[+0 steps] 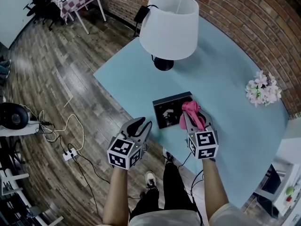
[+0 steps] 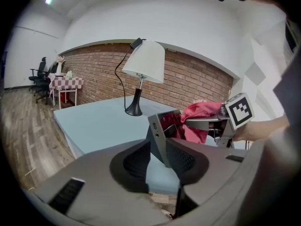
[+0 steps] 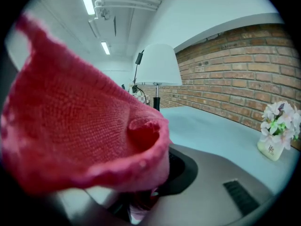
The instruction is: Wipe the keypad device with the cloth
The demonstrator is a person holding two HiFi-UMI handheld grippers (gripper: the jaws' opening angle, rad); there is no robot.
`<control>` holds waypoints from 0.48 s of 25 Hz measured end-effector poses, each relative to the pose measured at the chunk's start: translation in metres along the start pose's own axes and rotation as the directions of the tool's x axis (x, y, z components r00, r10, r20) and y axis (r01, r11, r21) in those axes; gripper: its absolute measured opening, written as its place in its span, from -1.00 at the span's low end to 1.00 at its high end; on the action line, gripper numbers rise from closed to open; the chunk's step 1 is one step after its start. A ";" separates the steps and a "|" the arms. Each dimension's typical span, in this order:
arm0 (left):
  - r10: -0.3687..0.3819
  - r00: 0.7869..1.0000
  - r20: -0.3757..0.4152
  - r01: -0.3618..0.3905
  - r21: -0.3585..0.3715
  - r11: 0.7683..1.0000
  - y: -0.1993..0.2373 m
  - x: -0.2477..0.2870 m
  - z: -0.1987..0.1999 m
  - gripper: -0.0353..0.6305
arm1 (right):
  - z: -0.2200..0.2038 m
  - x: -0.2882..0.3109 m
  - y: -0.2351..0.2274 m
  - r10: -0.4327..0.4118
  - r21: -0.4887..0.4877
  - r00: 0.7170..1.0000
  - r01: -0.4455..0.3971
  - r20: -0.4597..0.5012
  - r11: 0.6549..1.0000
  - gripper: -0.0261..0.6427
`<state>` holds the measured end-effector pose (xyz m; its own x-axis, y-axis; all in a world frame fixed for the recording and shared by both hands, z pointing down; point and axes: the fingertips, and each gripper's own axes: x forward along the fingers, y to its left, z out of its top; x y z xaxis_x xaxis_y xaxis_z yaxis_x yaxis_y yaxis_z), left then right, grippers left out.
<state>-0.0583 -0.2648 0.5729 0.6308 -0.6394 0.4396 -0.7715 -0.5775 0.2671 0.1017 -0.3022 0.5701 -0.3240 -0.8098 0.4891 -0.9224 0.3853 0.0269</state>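
Note:
The black keypad device (image 1: 169,109) lies near the front edge of the light-blue table (image 1: 221,69). My right gripper (image 1: 194,120) is shut on a pink cloth (image 1: 190,110), which rests on the device's right part. In the right gripper view the cloth (image 3: 80,121) fills the frame and hides the jaws. My left gripper (image 1: 145,123) is at the device's front-left corner. In the left gripper view that grey corner (image 2: 157,131) stands between the jaws, with the pads (image 2: 188,159) close beside it; I see no firm press. The cloth (image 2: 200,113) shows beyond it.
A white-shaded lamp (image 1: 169,25) on a black base stands behind the device. A small pot of pale flowers (image 1: 262,88) sits at the table's right. A brick wall runs behind the table. Cables and a power strip (image 1: 69,153) lie on the wooden floor to the left.

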 end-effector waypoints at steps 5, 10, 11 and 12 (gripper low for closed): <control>0.034 0.999 0.002 -0.034 0.012 0.999 0.002 -0.005 0.001 -0.73 | -0.007 -0.001 -0.018 -0.041 0.006 0.999 0.041 -0.011 0.999 -0.53; 0.041 0.999 0.013 -0.041 0.005 0.999 0.004 -0.013 0.003 -0.83 | -0.018 -0.005 -0.041 -0.107 0.021 0.993 0.108 -0.040 0.994 -0.53; 0.041 0.999 0.015 -0.041 0.003 0.999 0.004 -0.014 0.004 -0.83 | -0.019 -0.006 -0.046 -0.124 0.030 0.991 0.126 -0.046 0.992 -0.53; 0.042 0.999 0.017 -0.042 0.000 0.999 0.004 -0.016 0.005 -0.83 | -0.020 -0.009 -0.051 -0.136 0.040 0.989 0.138 -0.049 0.990 -0.53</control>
<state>-0.0713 -0.2597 0.5626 0.5989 -0.6716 0.4362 -0.7974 -0.5501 0.2480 0.1557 -0.3058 0.5820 -0.1847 -0.8323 0.5227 -0.9660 0.2515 0.0591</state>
